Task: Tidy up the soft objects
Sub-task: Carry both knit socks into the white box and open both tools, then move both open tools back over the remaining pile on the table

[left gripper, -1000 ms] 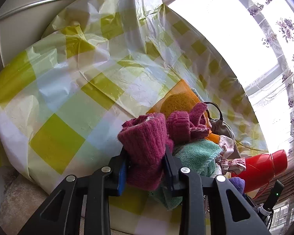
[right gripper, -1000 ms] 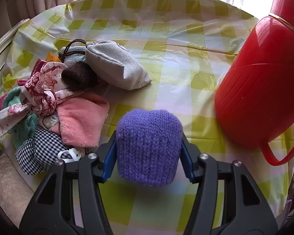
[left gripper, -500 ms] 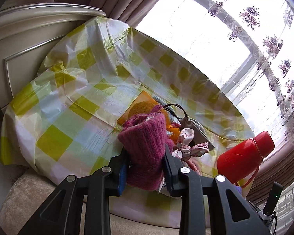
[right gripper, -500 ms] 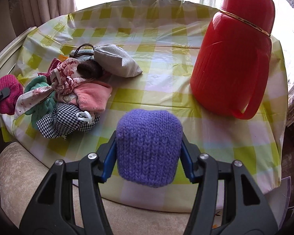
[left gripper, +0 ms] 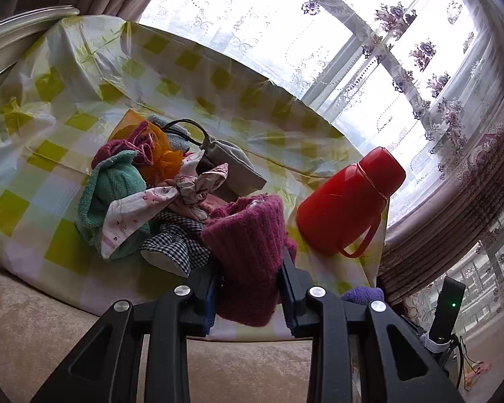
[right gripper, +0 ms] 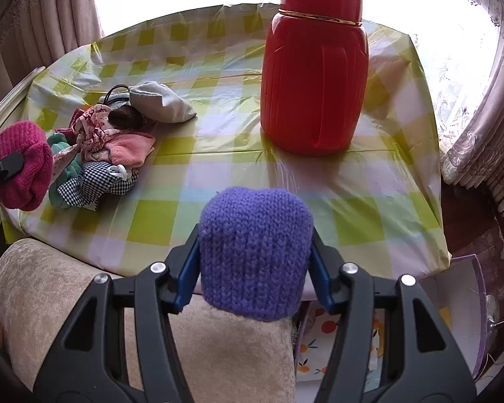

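A: What is in the left tool (left gripper: pixel 248 288)?

B: It holds a dark pink knitted piece (left gripper: pixel 248 255). The two fingers press it from both sides. It hangs in the air over the near edge of the surface (left gripper: pixel 67 127). In the right view the same pink piece (right gripper: pixel 22 164) shows at the far left, just beside the pile.

A: And the right tool (right gripper: pixel 253 268)?

B: It is closed on a purple knitted piece (right gripper: pixel 253 252). That one is also off the surface (right gripper: pixel 369 201), held over its near edge, above the beige cushion (right gripper: pixel 67 288).

A: What lies on the surface?

B: It has a checked yellow and white plastic cover. On its left part sits a pile of soft things (right gripper: pixel 111 154). There is a green towel (left gripper: pixel 114 184), a flowered cloth tied in a knot (left gripper: pixel 171 198), a black and white checked cloth (right gripper: pixel 90 184), a pink cloth (right gripper: pixel 131 147), something orange (left gripper: pixel 158 154) and a gray pouch with a dark cord (right gripper: pixel 161 100). They touch and overlap each other.

A: Anything else?

B: A big red flask (right gripper: pixel 314 74) stands upright at the right, well apart from the pile. Behind it is a bright window with lace curtains (left gripper: pixel 420 67).
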The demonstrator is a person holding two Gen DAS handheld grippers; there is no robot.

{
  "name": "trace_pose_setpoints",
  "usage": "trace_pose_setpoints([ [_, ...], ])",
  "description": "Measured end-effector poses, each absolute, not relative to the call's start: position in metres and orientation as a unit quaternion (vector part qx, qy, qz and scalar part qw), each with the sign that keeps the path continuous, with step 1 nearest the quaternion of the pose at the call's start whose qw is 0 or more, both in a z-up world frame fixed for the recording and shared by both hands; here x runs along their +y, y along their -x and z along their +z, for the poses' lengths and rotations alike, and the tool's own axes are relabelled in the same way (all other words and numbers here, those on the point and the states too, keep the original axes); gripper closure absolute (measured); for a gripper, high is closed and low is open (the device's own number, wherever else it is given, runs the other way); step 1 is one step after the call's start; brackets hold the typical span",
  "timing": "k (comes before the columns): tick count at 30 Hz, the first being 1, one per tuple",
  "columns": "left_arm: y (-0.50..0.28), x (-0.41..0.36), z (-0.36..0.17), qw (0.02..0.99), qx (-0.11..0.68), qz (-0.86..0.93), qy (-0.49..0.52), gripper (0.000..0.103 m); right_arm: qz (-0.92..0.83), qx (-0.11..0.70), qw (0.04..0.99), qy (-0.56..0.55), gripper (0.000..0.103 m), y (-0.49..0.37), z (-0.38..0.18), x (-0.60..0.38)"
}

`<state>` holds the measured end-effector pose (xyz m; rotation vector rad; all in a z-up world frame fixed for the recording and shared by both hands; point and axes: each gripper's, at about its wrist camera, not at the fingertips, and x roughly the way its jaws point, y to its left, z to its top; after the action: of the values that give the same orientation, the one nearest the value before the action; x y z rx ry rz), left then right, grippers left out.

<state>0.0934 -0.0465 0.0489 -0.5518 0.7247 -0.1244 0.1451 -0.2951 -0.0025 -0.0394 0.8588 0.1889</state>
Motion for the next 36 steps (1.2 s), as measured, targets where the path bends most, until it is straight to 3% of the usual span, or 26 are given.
trace_pose_setpoints([
  [21,-0.093,-0.216,0.041,0.809,0.463,-0.31,0.189,0.07,-0.04,0.441,0.896,-0.034,0.04,-0.055,-0.003,-0.446],
  [26,-0.083,-0.257,0.041,0.78,0.486,-0.36,0.161,0.069,-0.064,0.458,0.886,-0.045,0.035,-0.038,-0.006,-0.467],
  [31,-0.075,-0.288,0.032,0.739,0.52,-0.403,0.142,0.053,-0.078,0.465,0.881,-0.048,0.026,-0.024,-0.008,-0.482],
  [36,-0.073,-0.291,0.032,0.739,0.524,-0.4,0.139,0.051,-0.087,0.46,0.882,-0.058,0.025,-0.021,-0.007,-0.491],
])
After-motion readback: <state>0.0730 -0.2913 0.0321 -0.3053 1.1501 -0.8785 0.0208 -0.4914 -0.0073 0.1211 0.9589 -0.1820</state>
